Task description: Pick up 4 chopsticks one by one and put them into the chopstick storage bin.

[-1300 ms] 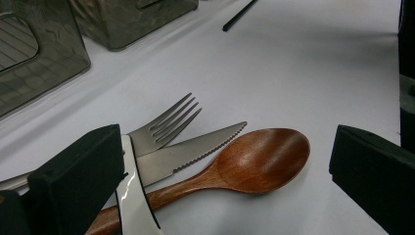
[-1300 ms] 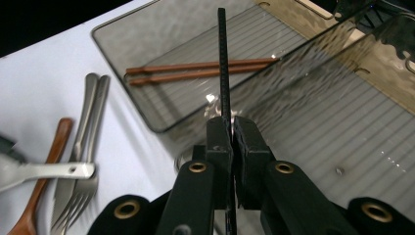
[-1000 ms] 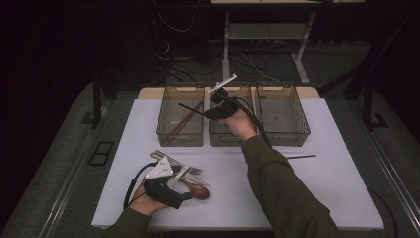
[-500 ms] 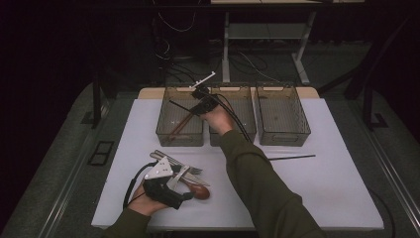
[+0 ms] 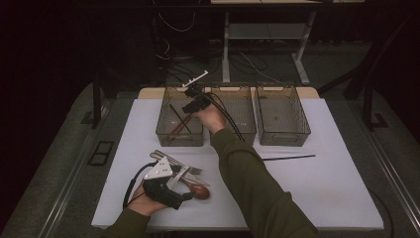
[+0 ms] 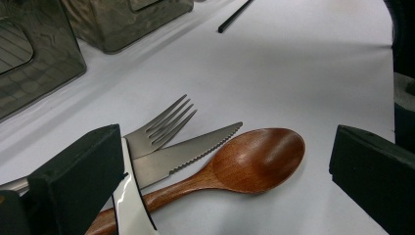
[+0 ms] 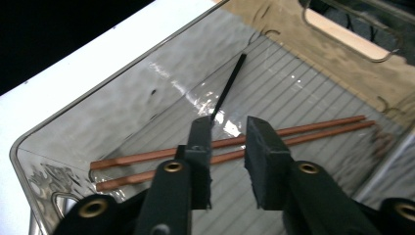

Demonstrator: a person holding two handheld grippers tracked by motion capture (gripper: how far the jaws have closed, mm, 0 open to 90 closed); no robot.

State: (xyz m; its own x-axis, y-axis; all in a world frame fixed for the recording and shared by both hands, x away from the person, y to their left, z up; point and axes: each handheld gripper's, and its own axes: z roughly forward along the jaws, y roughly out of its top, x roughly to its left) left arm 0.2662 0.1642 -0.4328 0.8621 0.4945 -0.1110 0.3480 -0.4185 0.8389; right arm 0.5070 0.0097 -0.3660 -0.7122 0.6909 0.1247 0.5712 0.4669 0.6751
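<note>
My right gripper (image 5: 190, 105) hangs over the left clear bin (image 5: 181, 135), and its jaws stand a little apart (image 7: 228, 128). A black chopstick (image 7: 229, 84) lies slanted inside that bin, its near end by my left jaw, free of the pads. Two brown chopsticks (image 7: 303, 128) lie across the bin floor. My left gripper (image 5: 184, 192) rests low at the table's front, wide open (image 6: 220, 181) around a wooden spoon (image 6: 244, 159). A serrated knife (image 6: 195, 152) and a fork (image 6: 164, 125) lie beside the spoon.
A middle bin (image 5: 237, 134) and a right bin (image 5: 285, 134) stand beside the left one at the back of the white table. A second black chopstick (image 5: 288, 158) lies loose on the table, right of the right forearm.
My right gripper moved left from the middle bin to over the left bin with the black chopstick, which now lies in that bin. The left gripper stayed put.
</note>
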